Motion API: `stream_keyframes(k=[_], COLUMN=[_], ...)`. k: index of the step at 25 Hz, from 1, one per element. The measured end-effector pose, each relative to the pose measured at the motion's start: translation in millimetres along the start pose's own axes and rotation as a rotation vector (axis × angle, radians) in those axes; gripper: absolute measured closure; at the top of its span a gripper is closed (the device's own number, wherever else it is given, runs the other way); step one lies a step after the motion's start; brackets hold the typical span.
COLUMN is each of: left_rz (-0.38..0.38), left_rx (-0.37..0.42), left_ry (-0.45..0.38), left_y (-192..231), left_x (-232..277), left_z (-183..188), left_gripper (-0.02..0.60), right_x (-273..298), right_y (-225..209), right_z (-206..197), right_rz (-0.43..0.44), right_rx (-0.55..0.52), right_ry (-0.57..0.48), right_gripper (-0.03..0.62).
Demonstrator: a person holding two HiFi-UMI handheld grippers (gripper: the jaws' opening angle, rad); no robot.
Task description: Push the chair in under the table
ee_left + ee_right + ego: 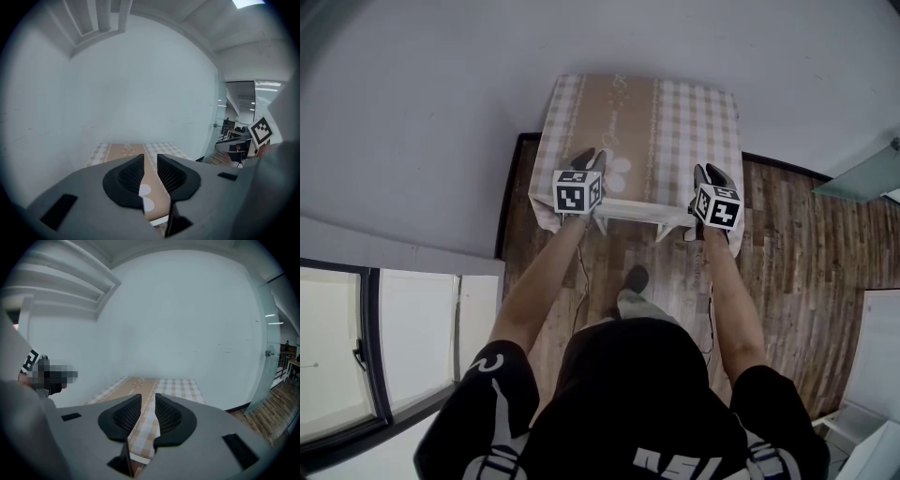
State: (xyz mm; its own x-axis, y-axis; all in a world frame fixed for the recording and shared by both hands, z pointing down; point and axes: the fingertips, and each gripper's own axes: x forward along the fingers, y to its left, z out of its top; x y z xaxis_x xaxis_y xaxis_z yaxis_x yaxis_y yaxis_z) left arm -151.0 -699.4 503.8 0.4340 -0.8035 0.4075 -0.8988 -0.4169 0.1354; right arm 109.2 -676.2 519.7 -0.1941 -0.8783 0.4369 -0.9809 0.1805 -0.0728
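Note:
A table [675, 112] under a beige and checked cloth stands against the white wall. The white chair [630, 212] shows only its top rail at the table's near edge, with the seat hidden beneath the cloth. My left gripper [589, 159] hovers over the rail's left end and my right gripper [713, 175] over its right end. I cannot tell if either touches the rail. In the left gripper view the left gripper [150, 165] has a narrow gap with nothing in it, with the cloth [126, 151] beyond. The right gripper [148, 402] looks the same, above the chair rail [139, 459].
Dark wood floor [806, 253] lies to the right of the table and beneath me. A window [356, 337] runs along the left. A glass partition [862, 173] stands at the right. My foot [636, 278] is planted just behind the chair.

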Motion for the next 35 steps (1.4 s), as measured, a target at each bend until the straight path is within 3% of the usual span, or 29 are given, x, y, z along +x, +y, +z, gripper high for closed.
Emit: stream_keyframes(k=[18,35], left_rz=[-0.019,-0.035], left_rx=[0.018,0.014], left_ry=[-0.038,-0.066], left_y=[-8.2,-2.3], left_x=[-8.7,-20.0], left_z=[14.3,16.8], left_gripper=[0.538,0.555], right_x=[-12.2,-17.4], right_y=[1.2,13.6], right_z=[15.7,16.9], right_rz=[-0.013,-0.006], right_rx=[-0.002,-0.013], right_ry=[-0.04,-0.048], right_gripper=[0.58,0.582])
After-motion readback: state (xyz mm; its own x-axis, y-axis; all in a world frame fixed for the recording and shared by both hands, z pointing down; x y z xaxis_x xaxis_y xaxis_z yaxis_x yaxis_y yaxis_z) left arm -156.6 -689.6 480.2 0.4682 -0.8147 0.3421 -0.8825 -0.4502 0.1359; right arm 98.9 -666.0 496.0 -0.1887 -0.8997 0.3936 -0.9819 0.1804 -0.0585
